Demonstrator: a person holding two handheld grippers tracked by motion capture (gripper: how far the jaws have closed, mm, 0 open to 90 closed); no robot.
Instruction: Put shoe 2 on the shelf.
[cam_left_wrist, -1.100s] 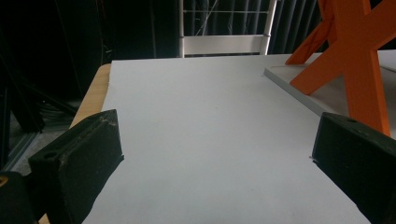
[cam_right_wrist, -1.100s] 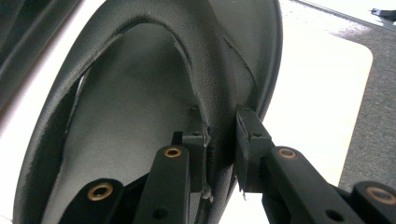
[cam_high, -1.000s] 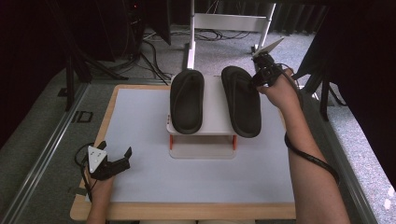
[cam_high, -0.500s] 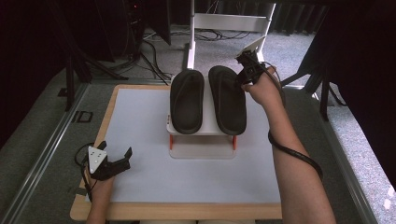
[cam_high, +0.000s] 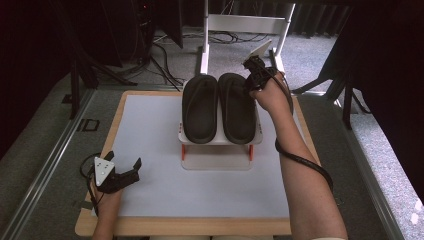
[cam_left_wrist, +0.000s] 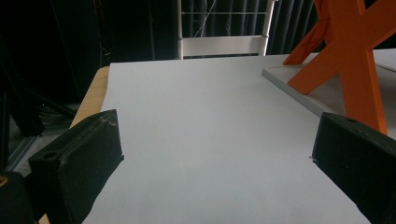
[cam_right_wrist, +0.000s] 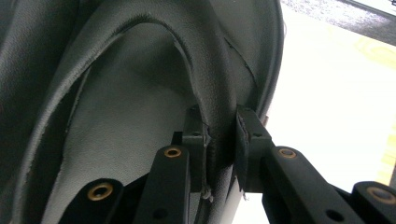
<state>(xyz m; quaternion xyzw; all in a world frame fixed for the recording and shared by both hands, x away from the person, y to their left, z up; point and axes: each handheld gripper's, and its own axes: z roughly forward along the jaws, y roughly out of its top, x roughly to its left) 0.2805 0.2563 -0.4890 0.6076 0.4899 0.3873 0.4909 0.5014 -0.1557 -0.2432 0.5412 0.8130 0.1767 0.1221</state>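
On the white rack (cam_high: 220, 142) mid-table, right gripper (cam_high: 253, 75) is clamped on the right sandal (cam_high: 237, 107) strap, seating it beside its mate (cam_high: 200, 107); next: release cleanly without dragging it; left gripper (cam_high: 122, 172) idles open.

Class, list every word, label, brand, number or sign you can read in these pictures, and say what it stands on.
None: no readable text stands on anything here.
Two black sandals: plain, no brand visible.
White rack and orange legs: unmarked.
Grey plate on the left hand-held gripper: a few dark dots, no lettering.
Strap clamped in the right hand-held gripper: bare stitched material.
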